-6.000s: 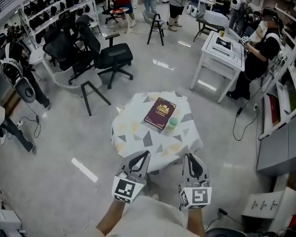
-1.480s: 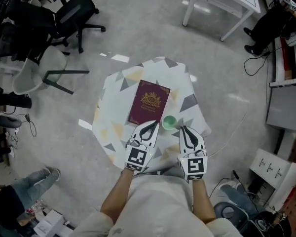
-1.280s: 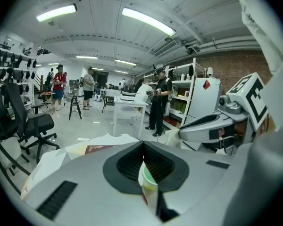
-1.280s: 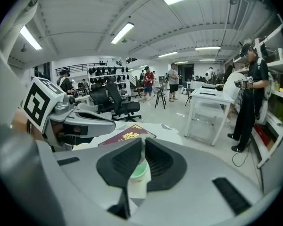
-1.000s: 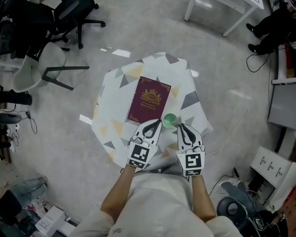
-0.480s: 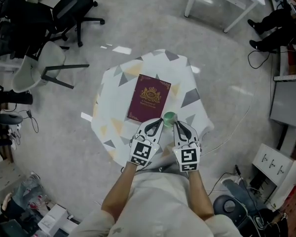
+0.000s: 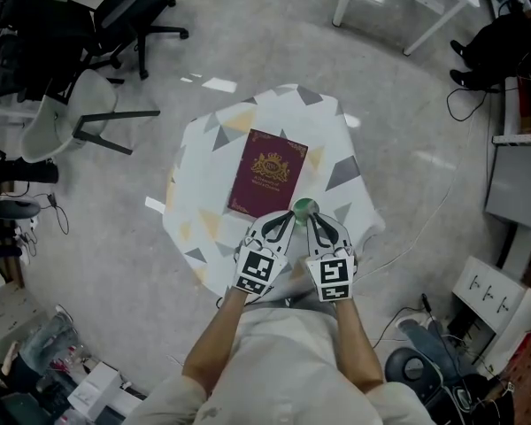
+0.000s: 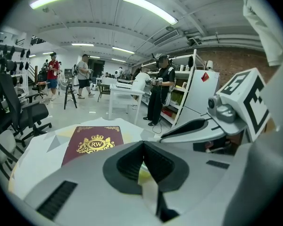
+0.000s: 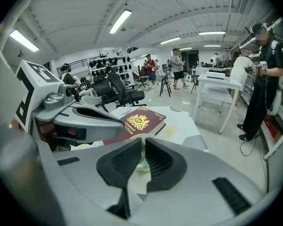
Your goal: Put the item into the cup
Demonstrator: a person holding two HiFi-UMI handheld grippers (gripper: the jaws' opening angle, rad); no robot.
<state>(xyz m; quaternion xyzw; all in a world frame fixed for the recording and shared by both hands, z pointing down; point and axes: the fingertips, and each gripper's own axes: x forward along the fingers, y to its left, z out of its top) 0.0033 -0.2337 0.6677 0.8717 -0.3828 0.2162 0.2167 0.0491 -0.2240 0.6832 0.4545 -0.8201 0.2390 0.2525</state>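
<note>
The tabletop (image 7: 203, 162) in its patterned cloth sits where it did a second ago, and the maroon book (image 7: 267, 173) lies flat in the middle of it, unmoved. What has changed is my two tools. Both have slid forward and drawn in toward each other, the right one more than the left. They now stand side by side at the near edge, with their tips just short of the green cup (image 7: 303, 206).

The cup stands upright on the cloth, just beside the book's near right corner and untouched.

The left claw (image 7: 286, 219) is pressed together at its tips, and I see nothing pinched in it, only pale cloth through the slit. The right claw (image 7: 314, 220) is drawn in to a narrow slit as well, with the cup's green showing through it from beyond.

I can't pick out any item small enough for the cup. I judge I'm lined up on the cup but have nothing to drop in yet.
</note>
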